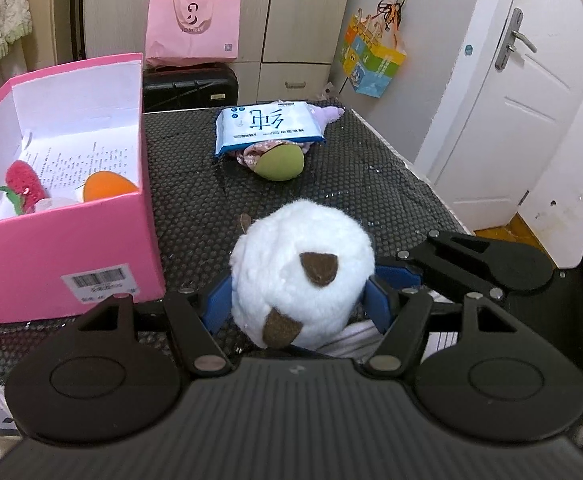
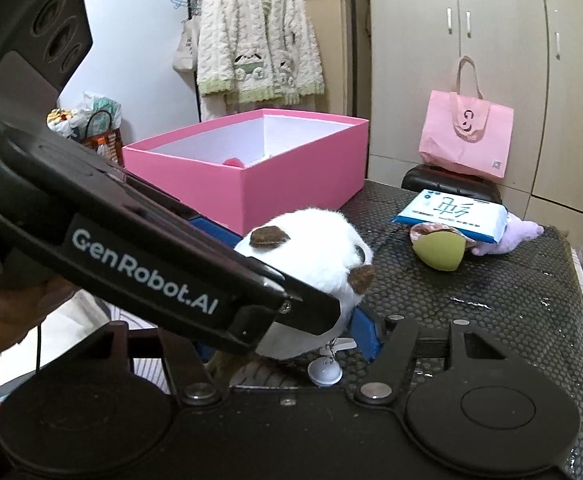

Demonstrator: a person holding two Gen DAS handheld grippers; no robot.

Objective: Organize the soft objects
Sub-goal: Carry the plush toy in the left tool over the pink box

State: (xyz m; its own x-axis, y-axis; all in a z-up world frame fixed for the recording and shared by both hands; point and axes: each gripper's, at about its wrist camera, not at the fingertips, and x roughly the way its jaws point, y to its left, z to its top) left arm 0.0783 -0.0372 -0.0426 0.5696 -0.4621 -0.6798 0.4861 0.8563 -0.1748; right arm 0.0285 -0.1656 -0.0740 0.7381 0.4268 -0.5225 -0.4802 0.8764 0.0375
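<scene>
A round white plush toy with brown ears (image 1: 301, 276) sits between the blue pads of my left gripper (image 1: 297, 300), which is shut on it just above the dark mat (image 1: 195, 184). In the right wrist view the same plush (image 2: 311, 248) sits between the left gripper's body (image 2: 139, 248) and a blue finger (image 2: 365, 330) of my right gripper (image 2: 291, 340); I cannot tell if that gripper holds it. The open pink box (image 1: 71, 240) stands at the left with a red plush (image 1: 23, 184) and an orange one (image 1: 107, 186) inside.
A blue-white tissue pack (image 1: 269, 124) lies at the mat's far side over a green plush (image 1: 281, 164) and a purple plush (image 1: 329, 114). A pink tote bag (image 1: 191, 26) stands on a black case (image 1: 189, 86). A white door (image 1: 503, 92) is at the right.
</scene>
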